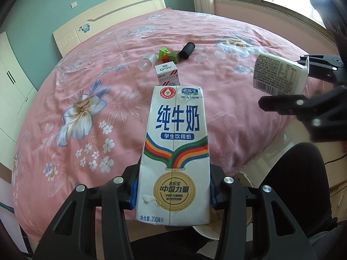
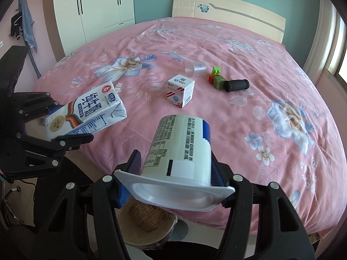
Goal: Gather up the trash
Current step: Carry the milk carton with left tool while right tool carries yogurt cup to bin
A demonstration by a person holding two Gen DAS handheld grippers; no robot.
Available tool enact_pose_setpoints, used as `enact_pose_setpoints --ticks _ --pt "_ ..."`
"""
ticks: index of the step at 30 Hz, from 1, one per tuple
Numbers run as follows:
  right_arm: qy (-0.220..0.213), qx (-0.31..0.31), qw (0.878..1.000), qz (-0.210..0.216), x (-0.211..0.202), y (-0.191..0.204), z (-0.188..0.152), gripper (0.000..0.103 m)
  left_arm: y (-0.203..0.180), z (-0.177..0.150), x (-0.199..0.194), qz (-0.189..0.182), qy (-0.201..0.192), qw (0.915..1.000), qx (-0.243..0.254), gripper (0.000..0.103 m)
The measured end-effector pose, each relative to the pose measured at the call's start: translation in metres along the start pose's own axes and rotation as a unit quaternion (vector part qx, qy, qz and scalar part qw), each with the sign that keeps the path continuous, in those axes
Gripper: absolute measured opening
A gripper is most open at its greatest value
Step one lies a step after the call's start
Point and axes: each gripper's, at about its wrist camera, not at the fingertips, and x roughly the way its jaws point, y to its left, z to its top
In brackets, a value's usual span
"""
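With left tongs (image 1: 172, 195) clenched on milk carton (image 1: 175, 147) and right tongs (image 2: 173, 186) on yogurt cup (image 2: 180, 149), mid-carry; next, release both over bin (image 2: 149, 234) below.

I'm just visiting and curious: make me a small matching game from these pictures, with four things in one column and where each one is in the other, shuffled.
Things:
1. milk carton
2. yogurt cup
3. small white box
4. paper bin

Places:
A. on the floor below the bed's edge
B. standing on the pink bedspread
C. clamped in the right gripper
D. clamped in the left gripper

Pairs: 1-D, 2-C, 3-B, 4-A
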Motion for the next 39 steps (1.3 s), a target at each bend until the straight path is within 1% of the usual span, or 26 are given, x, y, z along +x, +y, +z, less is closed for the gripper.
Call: enact_pose_setpoints --ticks 9,13,19,25,30,35,39 --pt "0.012 -0.019 1.000 0.015 -0.014 0.028 -0.035 0.061 -0.018 -0.035 -0.006 -0.009 0.013 0.9998 0.010 0.049" --pt "0.023 -0.027 0.999 0.025 -0.014 0.040 -0.051 0.061 -0.025 -0.049 -0.005 -0.014 0.020 0.9996 0.011 0.049" --pt "0.044 -0.034 0.997 0.044 -0.007 0.056 -0.075 0.061 -0.035 -0.070 0.005 -0.023 0.042 0.9987 0.016 0.049" --pt "0.070 -0.035 0.995 0.058 0.010 0.064 -0.096 0.061 -0.046 -0.089 0.020 -0.036 0.066 0.9971 0.018 0.049" --pt "0.095 -0.032 0.992 0.071 0.029 0.067 -0.113 0.061 -0.057 -0.105 0.041 -0.052 0.094 0.9941 0.016 0.049" --pt "0.122 -0.024 0.989 0.077 0.055 0.067 -0.130 0.061 -0.068 -0.121 0.068 -0.068 0.125 0.9898 0.011 0.049" --pt "0.152 -0.020 0.985 0.082 0.080 0.065 -0.145 0.061 -0.073 -0.135 0.094 -0.079 0.155 0.9846 0.006 0.049"
